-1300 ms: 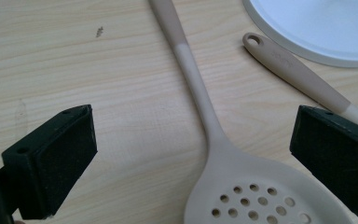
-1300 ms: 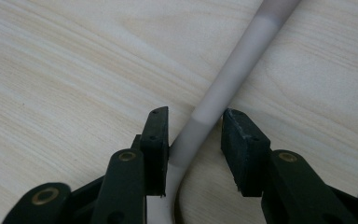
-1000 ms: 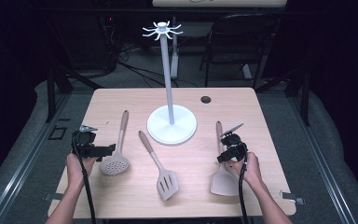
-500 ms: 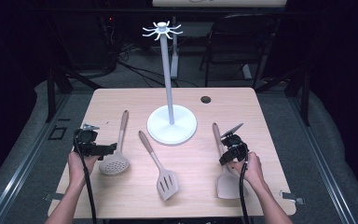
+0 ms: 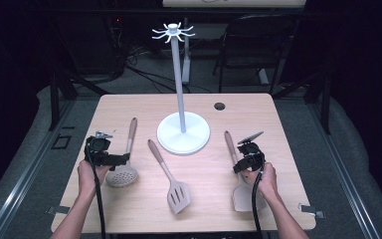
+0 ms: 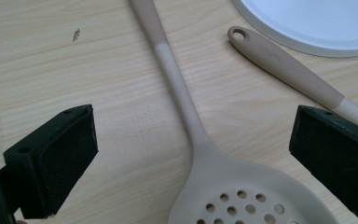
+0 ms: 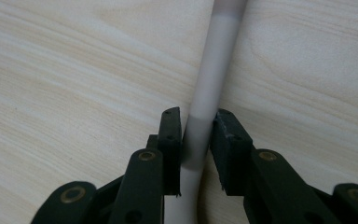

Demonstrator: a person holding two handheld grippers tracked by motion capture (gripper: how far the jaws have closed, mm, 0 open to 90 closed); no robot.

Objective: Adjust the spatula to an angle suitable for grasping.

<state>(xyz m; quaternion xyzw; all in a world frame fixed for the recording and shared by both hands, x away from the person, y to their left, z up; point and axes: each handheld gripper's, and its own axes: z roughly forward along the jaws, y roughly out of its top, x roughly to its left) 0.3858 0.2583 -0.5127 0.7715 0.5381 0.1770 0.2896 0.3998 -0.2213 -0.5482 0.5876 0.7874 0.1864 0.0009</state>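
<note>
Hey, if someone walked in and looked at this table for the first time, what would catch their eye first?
Probably the tall white hook stand at the middle of the wooden table, its hooks bare. Three beige utensils lie in front of it: a skimmer at the left, a slotted turner in the middle, a solid turner at the right. The right gripper has just been closing on that solid turner's handle, while the left gripper is open around the skimmer's neck.

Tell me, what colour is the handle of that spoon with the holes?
The skimmer spoon handle is brownish-tan at the far end, paler beige toward the bowl; the left gripper view shows it best.
</note>
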